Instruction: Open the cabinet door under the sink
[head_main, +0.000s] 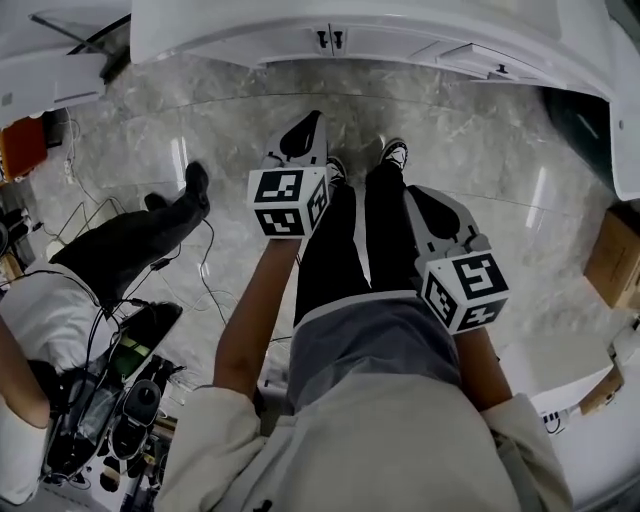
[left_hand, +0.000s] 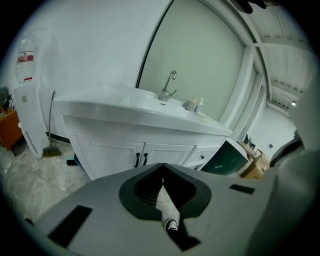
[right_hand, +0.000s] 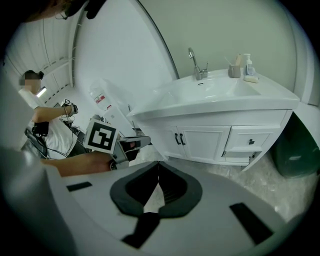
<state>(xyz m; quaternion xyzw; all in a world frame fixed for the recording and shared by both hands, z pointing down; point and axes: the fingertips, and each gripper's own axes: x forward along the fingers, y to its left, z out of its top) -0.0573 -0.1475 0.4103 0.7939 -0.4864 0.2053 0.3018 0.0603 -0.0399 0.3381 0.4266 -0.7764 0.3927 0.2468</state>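
- The left gripper has its fingers closed tip to tip, with nothing between them.
- The right gripper is the same: its fingers meet at the tips and hold nothing.
- The cabinet doors under the sink are shut. Their two black handles sit side by side at the middle seam.
- The cabinet is well apart from both pairs of fingers, which touch none of it. In the left gripper view the handles show just above the fingertips and a little to their left. In the right gripper view the doors sit above and to the right of the tips.
- The head view alone shows both grippers held side by side over the marble floor, in front of the person's legs. They point at the cabinet along the far edge of the floor. From above, only the handles of the doors show.
- The right gripper view alone shows the left gripper's marker cube from the side, and a second person seated beyond it.
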